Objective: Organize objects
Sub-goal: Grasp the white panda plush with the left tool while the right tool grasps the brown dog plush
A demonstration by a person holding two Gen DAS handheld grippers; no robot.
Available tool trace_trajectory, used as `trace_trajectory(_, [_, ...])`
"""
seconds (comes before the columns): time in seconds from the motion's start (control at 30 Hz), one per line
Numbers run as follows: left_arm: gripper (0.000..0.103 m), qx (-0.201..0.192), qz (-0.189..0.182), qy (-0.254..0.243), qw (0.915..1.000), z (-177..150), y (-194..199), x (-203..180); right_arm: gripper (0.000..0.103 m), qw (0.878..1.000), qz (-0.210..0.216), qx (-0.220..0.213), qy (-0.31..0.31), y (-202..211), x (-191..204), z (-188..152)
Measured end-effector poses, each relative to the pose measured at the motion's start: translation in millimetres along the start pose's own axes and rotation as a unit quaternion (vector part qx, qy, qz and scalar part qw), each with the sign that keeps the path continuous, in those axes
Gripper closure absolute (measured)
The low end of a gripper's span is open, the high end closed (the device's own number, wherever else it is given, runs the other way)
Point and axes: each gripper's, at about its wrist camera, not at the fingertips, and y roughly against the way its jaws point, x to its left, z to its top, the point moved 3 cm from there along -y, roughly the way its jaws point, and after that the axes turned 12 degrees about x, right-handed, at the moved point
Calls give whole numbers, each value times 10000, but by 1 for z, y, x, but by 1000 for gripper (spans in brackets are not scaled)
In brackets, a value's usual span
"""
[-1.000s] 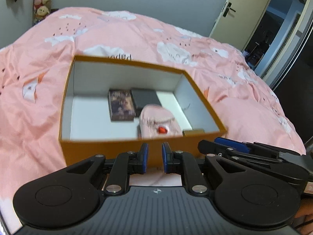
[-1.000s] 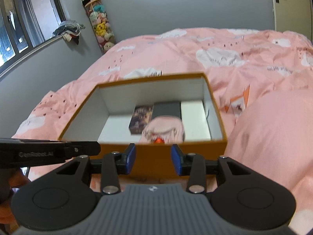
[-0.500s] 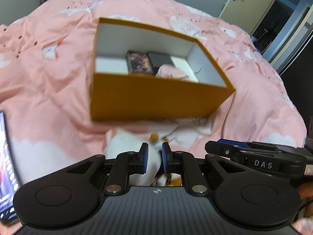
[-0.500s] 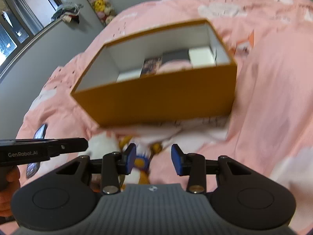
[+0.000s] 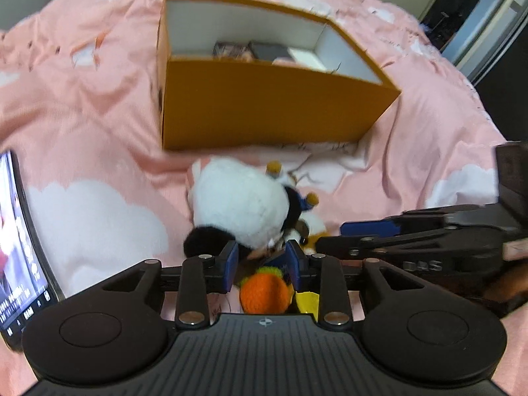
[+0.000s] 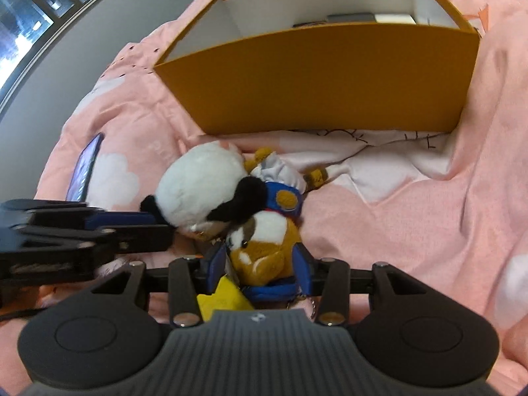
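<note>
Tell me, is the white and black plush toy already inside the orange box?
No, the white and black plush toy lies on the pink bedspread in front of the orange box, outside its near wall.

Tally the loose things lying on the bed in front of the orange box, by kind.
Plush toys: 2, the black-and-white plush and the brown-and-white plush.
Crocheted orange balls: 1, the orange ball.
Phones: 1, the phone.
Total: 4.
</note>
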Motion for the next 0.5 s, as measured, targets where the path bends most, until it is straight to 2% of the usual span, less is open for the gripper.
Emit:
trace_trajectory(0.2, [66,-265,174,-54,9995,7,-1,0,52,9990,154,338,-241,-28,-12,11])
trace_trajectory(0.27, [61,-370,202,37,9991,10,-1,4,50,9985,275,406,-250,-36,-13,14])
trace_trajectory(0.4, [57,-465,124,505,9976,18,-4,22,49,9967,538,474,-368,-45,-18,18])
trace_trajectory(0.5, [55,-365,-49,982,9945,21,-11,39,56,9972,533,431,-287,-43,-16,17])
